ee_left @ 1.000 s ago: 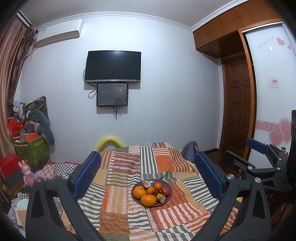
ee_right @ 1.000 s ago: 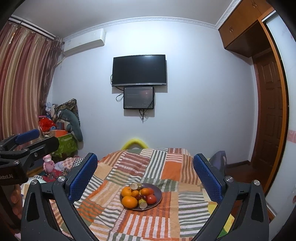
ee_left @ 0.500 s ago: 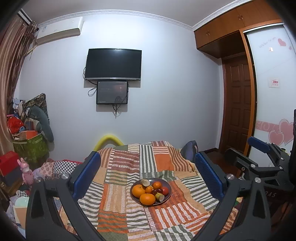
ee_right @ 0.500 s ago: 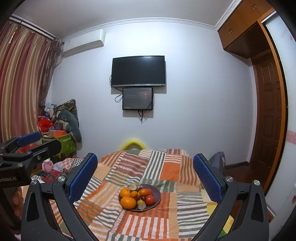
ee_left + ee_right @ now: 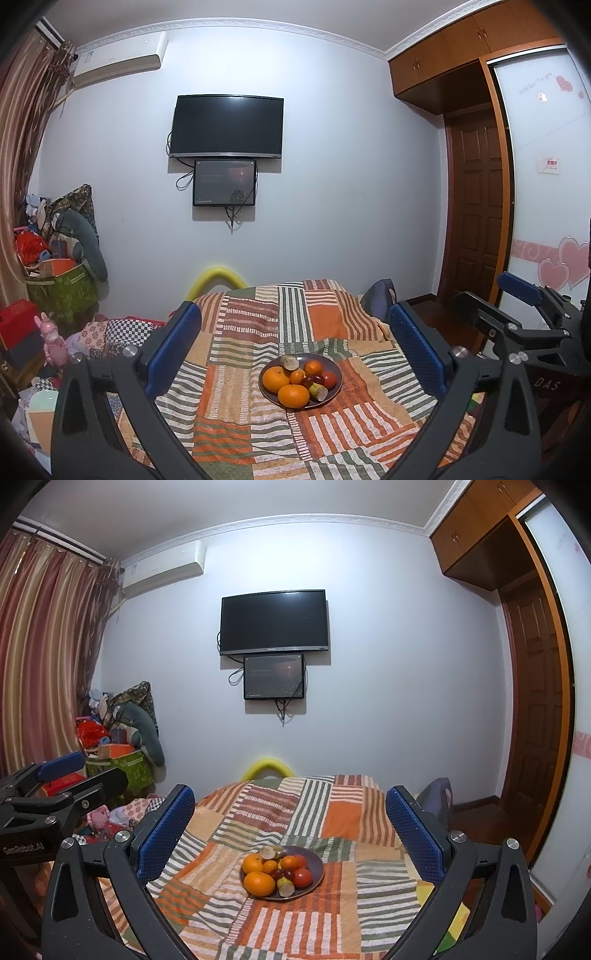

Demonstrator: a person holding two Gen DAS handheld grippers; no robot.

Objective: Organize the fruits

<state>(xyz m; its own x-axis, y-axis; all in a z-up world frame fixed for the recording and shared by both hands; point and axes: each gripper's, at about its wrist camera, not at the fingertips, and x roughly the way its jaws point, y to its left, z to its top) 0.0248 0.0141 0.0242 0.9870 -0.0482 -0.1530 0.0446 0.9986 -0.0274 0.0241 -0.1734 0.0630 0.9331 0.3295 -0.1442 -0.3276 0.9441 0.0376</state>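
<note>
A dark round plate (image 5: 332, 369) (image 5: 314, 860) sits on the striped patchwork cloth. It holds several fruits: large oranges (image 5: 293, 396) (image 5: 259, 883), small oranges, a red fruit (image 5: 303, 877), dark grapes, a brownish fruit at the back (image 5: 289, 363). My left gripper (image 5: 295, 347) is open and empty, held above and short of the plate. My right gripper (image 5: 290, 830) is open and empty, likewise short of the plate. Each gripper shows at the edge of the other's view.
The patchwork cloth (image 5: 258, 424) covers the table. A yellow curved bar (image 5: 216, 277) rises behind it. Clutter and boxes (image 5: 55, 280) stand at left. A TV (image 5: 227, 127) hangs on the far wall; a wooden door (image 5: 476, 206) is at right.
Both grippers have tilted or shifted slightly, so the plate sits a little lower and nearer in both views. Jaws stay open.
</note>
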